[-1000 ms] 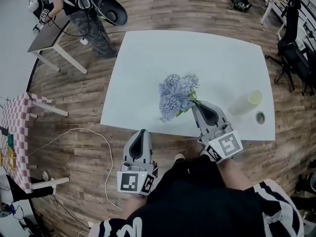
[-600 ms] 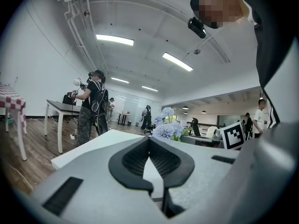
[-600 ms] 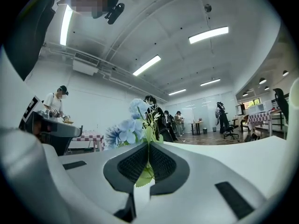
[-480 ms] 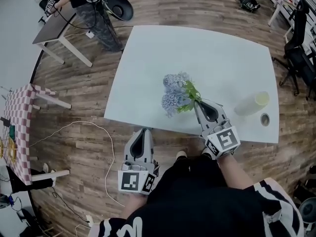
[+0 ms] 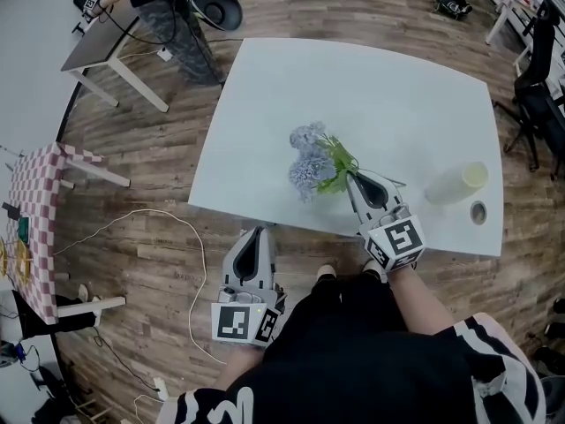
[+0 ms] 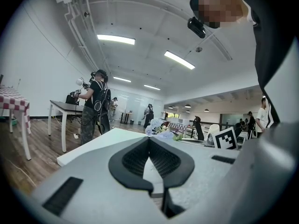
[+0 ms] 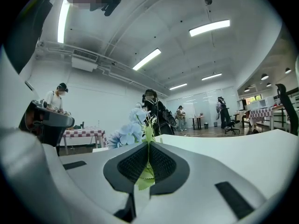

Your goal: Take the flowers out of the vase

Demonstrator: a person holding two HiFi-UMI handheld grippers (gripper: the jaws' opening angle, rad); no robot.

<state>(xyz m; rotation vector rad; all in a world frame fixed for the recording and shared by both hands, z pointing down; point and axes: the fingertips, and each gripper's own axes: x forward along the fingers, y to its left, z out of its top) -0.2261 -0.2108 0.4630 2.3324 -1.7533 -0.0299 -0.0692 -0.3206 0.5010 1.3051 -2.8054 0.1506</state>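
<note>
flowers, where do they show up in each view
Head view: flowers at centre, over the white table, held in the right tool.
Left gripper view: small, near centre.
Right gripper view: left of centre, stem clamped.
Shared landmark: the white table.

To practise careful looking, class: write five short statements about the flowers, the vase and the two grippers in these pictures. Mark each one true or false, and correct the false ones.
1. The right gripper has its jaws shut on the stems of the flowers. True.
2. The flowers stand in the vase. False: they are out of it, and the vase stands apart near the table's right edge.
3. The left gripper holds a leaf. False: its jaws are together with nothing between them.
4. The table is white. True.
5. The left gripper is above the table. False: it is over the wooden floor, short of the table's near edge.
</note>
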